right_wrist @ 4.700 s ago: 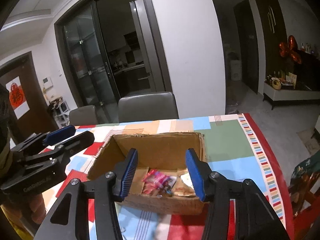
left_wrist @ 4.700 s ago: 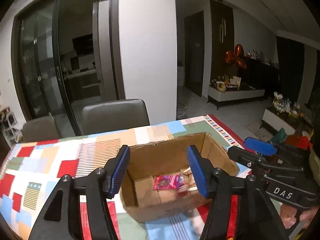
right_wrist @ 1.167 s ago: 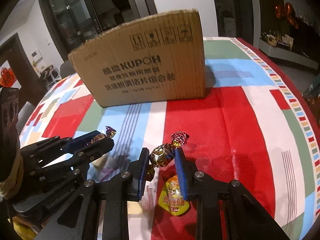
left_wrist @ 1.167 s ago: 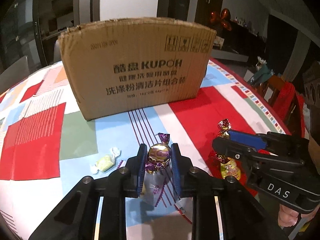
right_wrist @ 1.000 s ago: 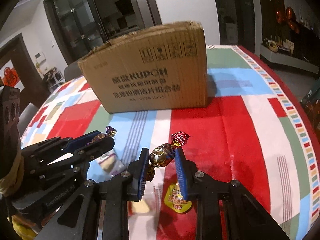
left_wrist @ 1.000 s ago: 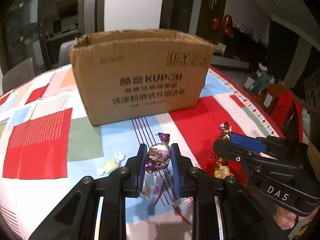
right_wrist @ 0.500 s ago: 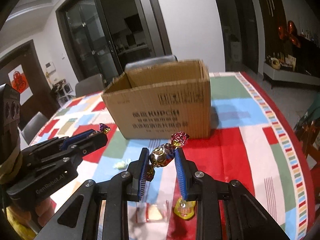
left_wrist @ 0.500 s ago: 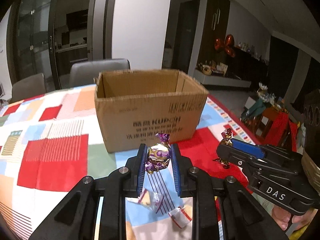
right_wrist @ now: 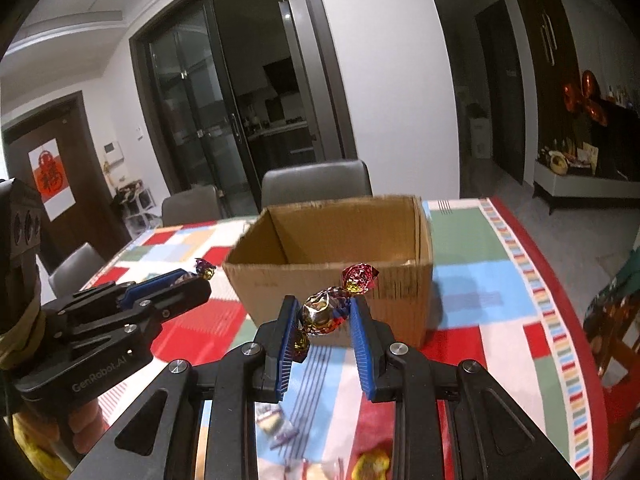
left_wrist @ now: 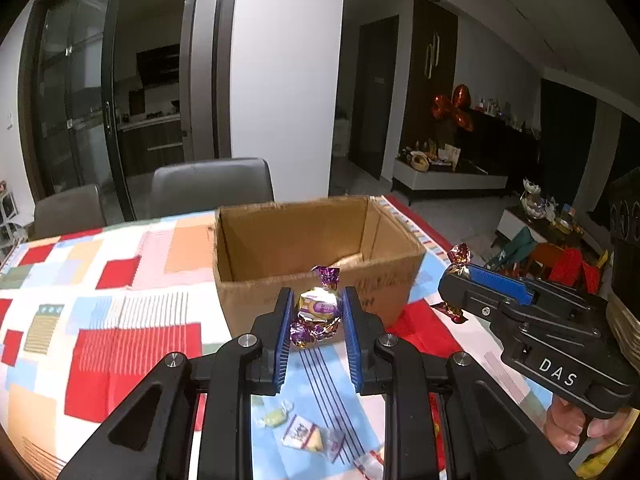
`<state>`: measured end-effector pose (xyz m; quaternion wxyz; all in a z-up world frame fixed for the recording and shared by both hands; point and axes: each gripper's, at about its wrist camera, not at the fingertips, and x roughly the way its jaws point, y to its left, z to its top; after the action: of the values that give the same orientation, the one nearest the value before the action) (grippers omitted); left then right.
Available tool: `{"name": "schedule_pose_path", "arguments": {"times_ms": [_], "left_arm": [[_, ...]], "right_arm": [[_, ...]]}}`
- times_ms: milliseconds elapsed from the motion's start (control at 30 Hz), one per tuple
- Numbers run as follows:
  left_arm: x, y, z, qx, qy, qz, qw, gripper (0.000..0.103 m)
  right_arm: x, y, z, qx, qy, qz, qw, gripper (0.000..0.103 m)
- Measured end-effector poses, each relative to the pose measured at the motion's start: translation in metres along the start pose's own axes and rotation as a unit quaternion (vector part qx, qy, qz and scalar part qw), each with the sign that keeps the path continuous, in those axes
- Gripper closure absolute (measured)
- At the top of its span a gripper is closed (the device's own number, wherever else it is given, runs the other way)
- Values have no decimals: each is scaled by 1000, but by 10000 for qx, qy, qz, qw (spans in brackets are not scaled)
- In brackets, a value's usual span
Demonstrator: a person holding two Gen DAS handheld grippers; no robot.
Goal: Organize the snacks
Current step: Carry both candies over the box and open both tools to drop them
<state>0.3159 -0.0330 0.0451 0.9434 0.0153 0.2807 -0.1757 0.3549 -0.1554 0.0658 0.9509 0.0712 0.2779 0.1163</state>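
An open cardboard box (left_wrist: 320,276) (right_wrist: 336,280) stands on the patchwork tablecloth ahead of both grippers. My left gripper (left_wrist: 316,312) is shut on a purple-and-gold wrapped candy (left_wrist: 318,308), held above the table in front of the box's near wall. My right gripper (right_wrist: 325,312) is shut on a red-and-gold wrapped candy (right_wrist: 324,314), also raised before the box. Each gripper shows in the other's view: the right gripper (left_wrist: 456,276) at the right, the left gripper (right_wrist: 200,276) at the left. Loose candies (left_wrist: 304,436) (right_wrist: 276,424) lie on the cloth below.
Grey chairs (left_wrist: 208,184) (right_wrist: 316,184) stand behind the far table edge. The table's right edge (right_wrist: 560,300) has a red border, with furniture beyond it. A hand (left_wrist: 568,428) grips the right tool's handle. Glass doors and a white pillar lie behind.
Both grippers have risen with their candies still held. The view now looks down into the box's open top, and the loose candies on the cloth have dropped lower in frame.
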Motion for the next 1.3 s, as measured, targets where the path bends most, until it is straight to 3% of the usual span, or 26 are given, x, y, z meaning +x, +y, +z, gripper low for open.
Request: {"name": "schedule_pose_path", "arguments": {"times_ms": [367,733,833,900,967,1300], "left_arm": [[15,11,35,-30,-185,115,9998,79],[52,21,62,-43,-176,238,9996,78],[64,25,70,-70,-71,253,9996,69],[68,28,74,-112,-11,388,9992,53],[63,27,73,-115,-101,483,9987,42],[33,18,39,-163,12,729,9972,23]], "right_arm": [[20,-2,37,-116,-191,66,9997,75],[53,-5,62,-346,-112,36,9993,75],[65,-8,69,-319,-49,-8,9995,75],[70,-10,72,-280,-19,-72,9996,70],[69,-11,70,-237,-46,-204,9995,46],[36,-14,44,-135,-78,-415,9990,46]]}}
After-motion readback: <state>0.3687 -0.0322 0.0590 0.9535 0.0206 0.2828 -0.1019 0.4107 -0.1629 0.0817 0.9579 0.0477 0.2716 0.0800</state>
